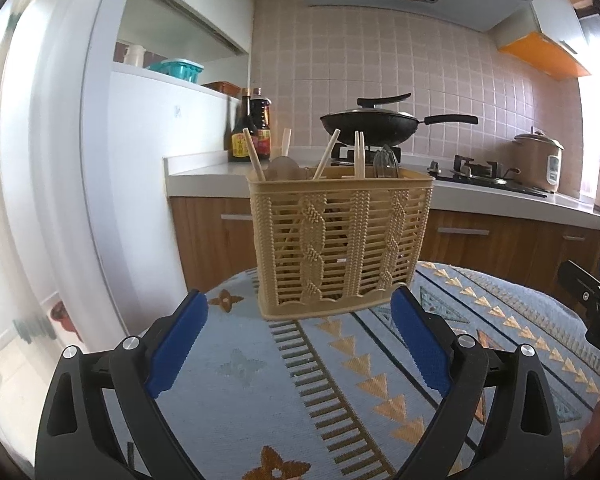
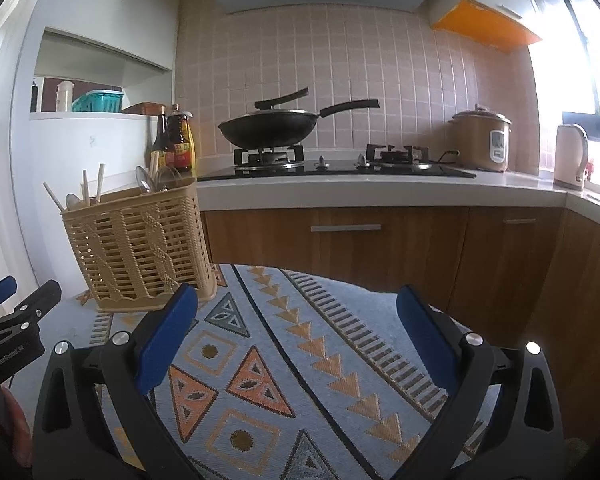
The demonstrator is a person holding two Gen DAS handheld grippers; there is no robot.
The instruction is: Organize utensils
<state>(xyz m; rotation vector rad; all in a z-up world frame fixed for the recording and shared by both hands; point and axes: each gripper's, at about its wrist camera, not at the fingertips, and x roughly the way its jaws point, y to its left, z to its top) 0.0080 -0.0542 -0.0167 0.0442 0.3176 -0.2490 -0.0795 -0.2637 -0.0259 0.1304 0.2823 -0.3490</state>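
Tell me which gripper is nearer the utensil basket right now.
Left. The left gripper is open, facing the utensil basket head-on, just short of it. The right gripper is open too, with the basket off to its left.

A lidded black wok [image 2: 269,127] sits on the far gas hob [image 2: 332,162] (sauce bottles [image 2: 175,142] left, brown rice cooker [image 2: 481,140] right).

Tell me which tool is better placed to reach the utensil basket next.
Left, probably. The left tool is open and squarely faces the basket; the right tool, also open, has the basket off to its left.
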